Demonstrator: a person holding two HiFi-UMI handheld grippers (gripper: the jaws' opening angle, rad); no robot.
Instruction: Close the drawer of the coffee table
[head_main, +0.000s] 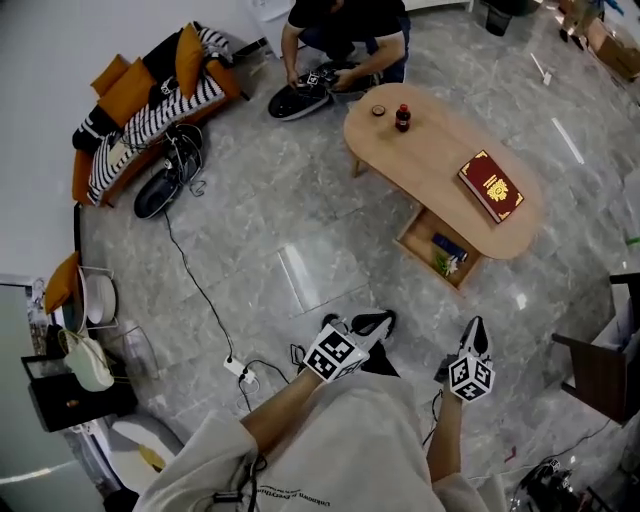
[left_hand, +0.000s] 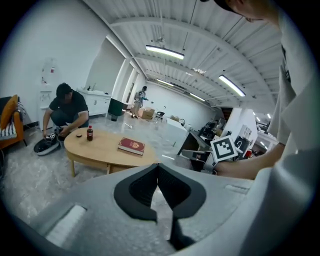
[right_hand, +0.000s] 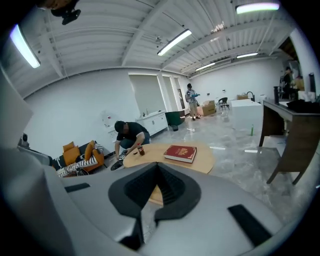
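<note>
no text can be read anywhere. the red book (head_main: 491, 186) on the coffee table (head_main: 420, 150) bears a gold emblem too small to make out, the label on the bottle (head_main: 403, 118) is blurred, and a line of print on the wearer's shirt (head_main: 300, 492) is illegible.

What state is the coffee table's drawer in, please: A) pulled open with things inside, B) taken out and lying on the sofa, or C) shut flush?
A: the drawer juts out from under the table top, with small items showing inside.
</note>
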